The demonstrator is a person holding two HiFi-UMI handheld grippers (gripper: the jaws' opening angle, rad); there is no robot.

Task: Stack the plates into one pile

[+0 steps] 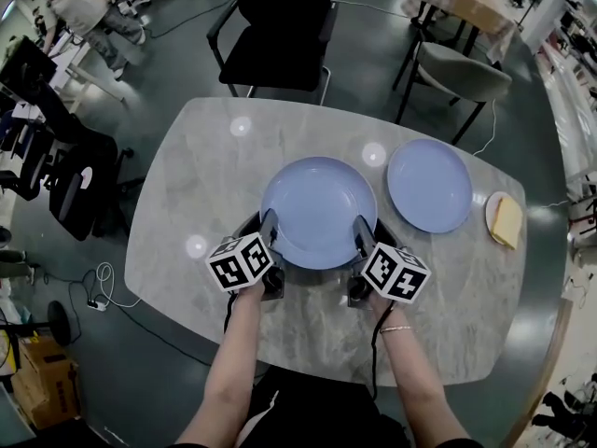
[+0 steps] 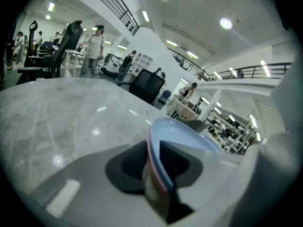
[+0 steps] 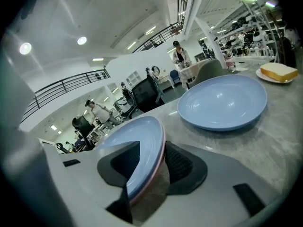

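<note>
The hall is bright and evenly lit. The light comes from round ceiling lamps [image 2: 226, 22] and long strips overhead. On the grey table [image 1: 187, 185] they make small white glare spots [image 1: 241, 126]. The shadow under the far plate [image 3: 222, 100] is narrow and soft. The head view is sharp, but it bends strongly toward its edges. Both gripper views are fisheye pictures with dark, rounded corners. In them the rim of the near plate [image 2: 182, 134], close to the lens, is out of focus. The left gripper view is softer and a little hazy.
</note>
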